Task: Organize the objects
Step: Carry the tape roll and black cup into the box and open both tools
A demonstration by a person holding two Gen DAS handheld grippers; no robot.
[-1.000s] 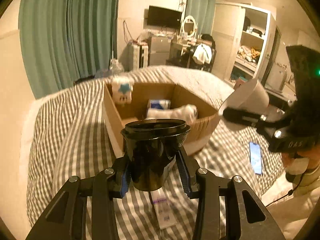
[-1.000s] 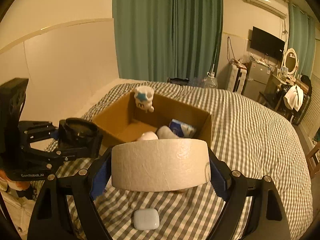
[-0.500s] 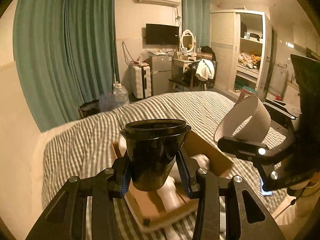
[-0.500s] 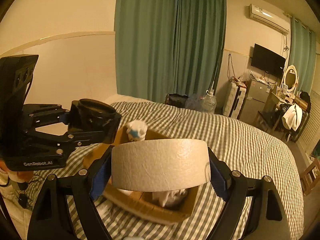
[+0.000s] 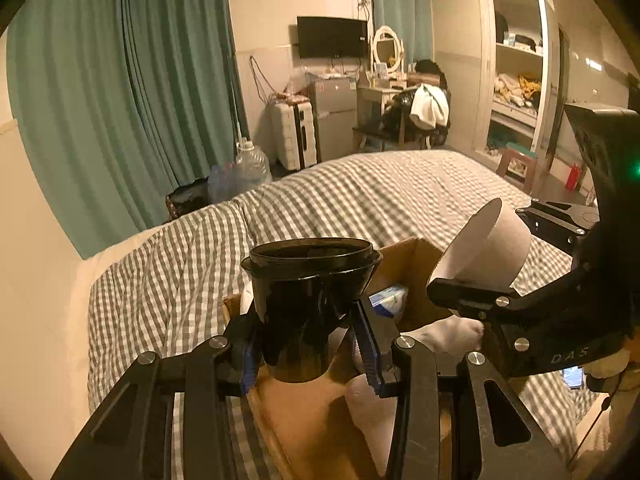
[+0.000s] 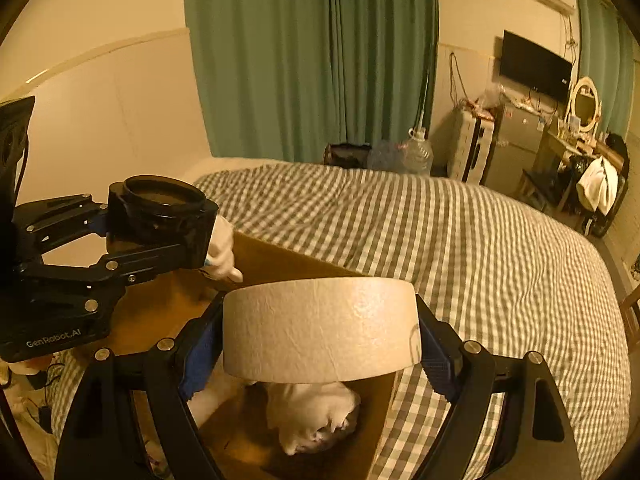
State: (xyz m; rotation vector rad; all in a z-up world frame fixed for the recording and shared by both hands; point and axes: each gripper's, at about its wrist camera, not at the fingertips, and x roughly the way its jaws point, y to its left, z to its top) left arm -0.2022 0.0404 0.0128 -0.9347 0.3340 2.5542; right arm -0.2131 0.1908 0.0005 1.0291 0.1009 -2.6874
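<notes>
My left gripper [image 5: 310,340] is shut on a black cup [image 5: 308,292] and holds it upright above the open cardboard box [image 5: 416,264] on the bed. It also shows in the right wrist view [image 6: 160,220]. My right gripper [image 6: 320,344] is shut on a wide roll of beige tape [image 6: 320,328], also over the box [image 6: 296,264]. The roll shows in the left wrist view [image 5: 496,244]. Inside the box lie a white soft toy [image 6: 316,412] and a blue-white packet [image 5: 386,300].
The box sits on a grey-checked bedspread [image 6: 460,240]. Green curtains [image 5: 120,100], a water jug [image 5: 250,166], a suitcase [image 5: 294,134], a desk and a wardrobe [image 5: 516,76] stand beyond the bed. A phone [image 5: 574,376] lies at the right.
Both grippers have moved forward and over the box with their objects still held. The box now sits directly under them, and the items on the bed in front are out of view.
</notes>
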